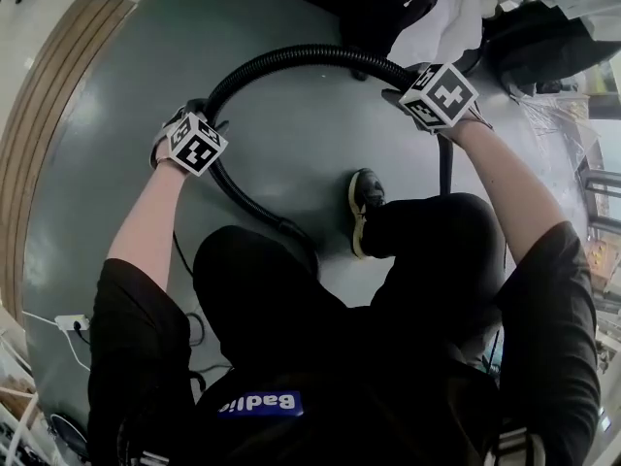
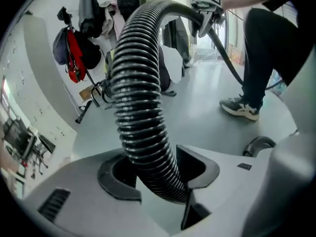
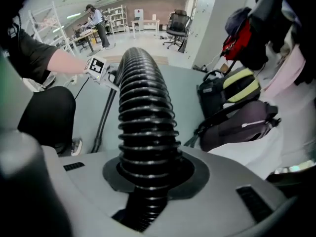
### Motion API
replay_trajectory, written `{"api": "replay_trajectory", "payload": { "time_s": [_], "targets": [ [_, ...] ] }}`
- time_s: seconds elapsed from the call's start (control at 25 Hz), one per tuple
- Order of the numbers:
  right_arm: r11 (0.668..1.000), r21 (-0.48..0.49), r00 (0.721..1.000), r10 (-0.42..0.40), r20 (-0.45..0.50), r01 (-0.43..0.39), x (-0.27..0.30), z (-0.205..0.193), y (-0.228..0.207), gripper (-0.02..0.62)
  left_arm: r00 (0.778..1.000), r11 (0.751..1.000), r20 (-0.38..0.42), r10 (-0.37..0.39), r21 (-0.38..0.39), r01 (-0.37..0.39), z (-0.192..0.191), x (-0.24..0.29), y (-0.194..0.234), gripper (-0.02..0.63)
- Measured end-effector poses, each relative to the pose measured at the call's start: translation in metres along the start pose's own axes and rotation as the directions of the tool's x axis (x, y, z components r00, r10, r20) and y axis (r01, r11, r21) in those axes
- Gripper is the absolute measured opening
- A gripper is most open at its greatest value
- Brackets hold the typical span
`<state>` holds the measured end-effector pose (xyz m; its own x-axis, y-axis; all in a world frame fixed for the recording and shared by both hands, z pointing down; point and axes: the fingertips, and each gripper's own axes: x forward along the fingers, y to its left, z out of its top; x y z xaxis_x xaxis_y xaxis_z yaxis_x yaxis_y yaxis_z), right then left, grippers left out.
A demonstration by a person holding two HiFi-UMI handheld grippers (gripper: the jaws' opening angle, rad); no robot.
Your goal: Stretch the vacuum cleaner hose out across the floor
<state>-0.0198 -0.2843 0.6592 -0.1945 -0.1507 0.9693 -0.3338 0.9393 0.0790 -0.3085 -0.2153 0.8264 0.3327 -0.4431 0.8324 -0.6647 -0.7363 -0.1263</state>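
Head view: the black ribbed hose [image 1: 291, 58] arcs over the grey floor [image 1: 291, 153] from centre-left to upper right. Left gripper view: the left claw [image 2: 153, 174] stands spread loosely around the hose, low centre. Right gripper view: the right claw [image 3: 148, 177] pinches it. The hose looks light and springy. Its ribs should resist slipping, so hold it either side of the bend.

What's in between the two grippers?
The head view shows the black vacuum hose curving in an arc from the left gripper to the right gripper, with bare grey floor under it.
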Motion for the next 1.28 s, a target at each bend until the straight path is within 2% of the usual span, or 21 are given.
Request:
{"api": "replay_trajectory", "payload": {
  "time_s": [0.08, 0.2, 0.28, 0.36, 0.48, 0.56, 0.68, 0.76, 0.84, 0.92, 0.96, 1.04, 1.08, 1.12, 1.16, 1.2, 1.28],
  "targets": [
    [0.994, 0.039, 0.995, 0.098, -0.008, -0.098, 0.03, -0.028, -0.004, 0.114, 0.997, 0.993, -0.048, 0.057, 0.106, -0.052, 0.012, -0.005, 0.021, 0.23],
    [0.975, 0.099, 0.98, 0.198, 0.022, -0.199, 0.079, -0.051, -0.017, 0.197, 0.982, 0.964, -0.133, 0.132, 0.25, -0.096, 0.025, -0.014, 0.044, 0.227],
    [0.964, 0.062, 0.966, 0.255, 0.036, -0.257, 0.109, -0.042, -0.019, 0.212, 0.96, 0.952, -0.217, 0.175, 0.286, -0.108, 0.019, -0.022, 0.059, 0.227],
    [0.961, -0.045, 0.958, 0.277, 0.068, -0.274, 0.126, -0.014, -0.021, 0.274, 0.922, 0.938, -0.309, 0.232, 0.323, -0.128, 0.011, -0.029, 0.08, 0.227],
    [0.957, -0.231, 0.949, 0.226, 0.222, -0.174, 0.116, 0.05, -0.04, 0.299, 0.858, 0.899, -0.412, 0.306, 0.421, -0.119, 0.019, -0.031, 0.105, 0.227],
    [0.934, -0.349, 0.922, 0.2, 0.333, -0.076, 0.102, 0.098, -0.043, 0.3, 0.831, 0.881, -0.457, 0.317, 0.466, -0.079, 0.038, -0.026, 0.112, 0.225],
    [0.841, -0.538, 0.88, 0.209, 0.426, 0.061, 0.096, 0.169, -0.025, 0.3, 0.783, 0.883, -0.539, 0.31, 0.469, -0.027, 0.069, -0.023, 0.121, 0.215],
    [0.783, -0.609, 0.879, 0.197, 0.435, 0.126, 0.104, 0.199, -0.021, 0.299, 0.755, 0.879, -0.577, 0.311, 0.477, 0.003, 0.096, -0.026, 0.124, 0.215],
    [0.744, -0.645, 0.878, 0.182, 0.443, 0.172, 0.109, 0.212, -0.021, 0.3, 0.754, 0.865, -0.583, 0.301, 0.501, 0.042, 0.125, -0.03, 0.115, 0.215],
    [0.724, -0.66, 0.868, 0.18, 0.462, 0.201, 0.108, 0.216, -0.015, 0.299, 0.777, 0.847, -0.559, 0.289, 0.527, 0.065, 0.148, -0.033, 0.1, 0.215],
    [0.732, -0.648, 0.862, 0.175, 0.476, 0.209, 0.11, 0.221, -0.014, 0.291, 0.789, 0.832, -0.535, 0.301, 0.552, 0.057, 0.156, -0.034, 0.101, 0.216],
    [0.794, -0.576, 0.848, 0.161, 0.505, 0.192, 0.114, 0.238, -0.02, 0.094, 0.812, 0.795, -0.462, 0.356, 0.607, -0.003, 0.162, -0.037, 0.117, 0.217],
    [0.829, -0.534, 0.846, 0.156, 0.509, 0.168, 0.115, 0.249, -0.023, 0.094, 0.823, 0.786, -0.417, 0.385, 0.616, -0.056, 0.158, -0.039, 0.128, 0.221],
    [0.857, -0.495, 0.849, 0.153, 0.507, 0.141, 0.116, 0.26, -0.026, 0.092, 0.832, 0.787, -0.375, 0.41, 0.606, -0.115, 0.15, -0.043, 0.141, 0.227],
    [0.881, -0.46, 0.853, 0.152, 0.5, 0.112, 0.117, 0.272, -0.026, 0.092, 0.837, 0.801, -0.346, 0.424, 0.575, -0.168, 0.135, -0.048, 0.152, 0.265],
    [0.901, -0.425, 0.858, 0.154, 0.491, 0.082, 0.117, 0.28, -0.025, 0.092, 0.842, 0.825, -0.33, 0.427, 0.524, -0.212, 0.117, -0.056, 0.16, 0.312],
    [0.933, -0.358, 0.868, 0.148, 0.474, 0.037, 0.115, 0.289, -0.026, 0.092, 0.856, 0.87, -0.306, 0.416, 0.409, -0.276, 0.082, -0.068, 0.172, 0.345]
  ]
}}
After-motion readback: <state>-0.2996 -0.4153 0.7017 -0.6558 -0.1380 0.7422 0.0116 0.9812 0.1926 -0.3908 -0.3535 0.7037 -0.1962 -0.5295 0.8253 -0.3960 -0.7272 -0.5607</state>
